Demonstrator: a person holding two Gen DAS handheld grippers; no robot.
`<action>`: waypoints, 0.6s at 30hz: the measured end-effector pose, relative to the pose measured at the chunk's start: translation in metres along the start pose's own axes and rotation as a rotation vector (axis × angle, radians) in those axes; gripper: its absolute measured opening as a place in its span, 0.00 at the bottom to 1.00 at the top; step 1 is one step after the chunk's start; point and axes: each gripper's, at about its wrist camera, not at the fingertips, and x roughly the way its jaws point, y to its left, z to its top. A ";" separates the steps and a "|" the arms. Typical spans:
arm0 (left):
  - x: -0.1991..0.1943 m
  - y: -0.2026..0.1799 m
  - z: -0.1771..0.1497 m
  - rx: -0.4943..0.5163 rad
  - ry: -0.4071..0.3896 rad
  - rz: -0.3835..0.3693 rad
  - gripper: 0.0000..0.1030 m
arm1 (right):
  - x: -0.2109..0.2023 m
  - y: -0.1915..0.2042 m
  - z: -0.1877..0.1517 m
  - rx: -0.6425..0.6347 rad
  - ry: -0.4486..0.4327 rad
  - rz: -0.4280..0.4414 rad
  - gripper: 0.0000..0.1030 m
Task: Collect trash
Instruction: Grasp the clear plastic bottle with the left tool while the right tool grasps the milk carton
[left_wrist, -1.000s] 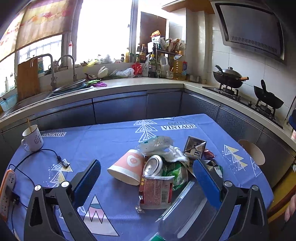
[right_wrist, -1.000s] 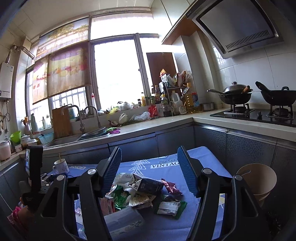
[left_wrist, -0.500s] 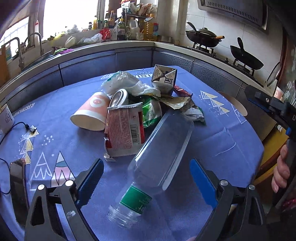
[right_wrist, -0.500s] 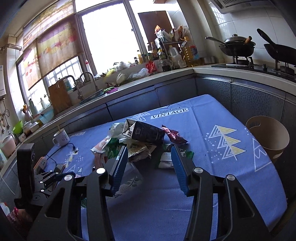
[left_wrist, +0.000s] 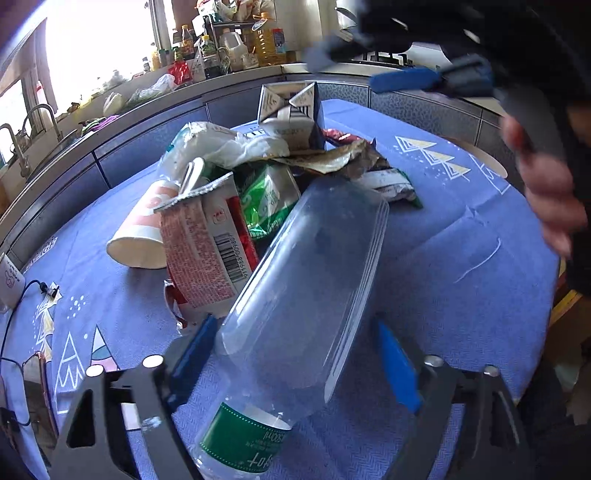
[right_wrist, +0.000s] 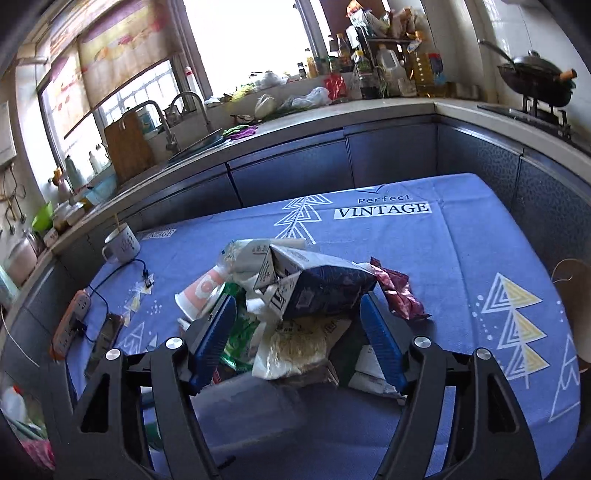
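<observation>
- My left gripper (left_wrist: 295, 363) is closing; the clear plastic bottle (left_wrist: 306, 295) lies between its jaws, not yet pinched.
- My right gripper (right_wrist: 297, 345) is opening, jaws astride the dark blue carton (right_wrist: 325, 291).

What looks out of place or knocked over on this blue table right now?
A heap of litter sits mid-table: a clear plastic bottle lies on its side with no cap visible, a paper cup is tipped over, a milk carton is dented, and wrappers are crumpled around them. The left tongs are closing around the bottle.
</observation>
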 end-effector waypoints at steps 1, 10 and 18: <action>0.000 0.000 -0.001 0.003 -0.002 -0.004 0.73 | 0.008 0.001 0.008 0.007 0.013 -0.002 0.73; -0.029 0.018 -0.030 -0.007 -0.006 -0.103 0.62 | 0.068 0.018 0.042 -0.065 0.178 -0.066 0.48; -0.038 0.055 -0.046 -0.146 0.002 -0.151 0.62 | 0.016 -0.024 -0.016 -0.029 0.240 -0.068 0.44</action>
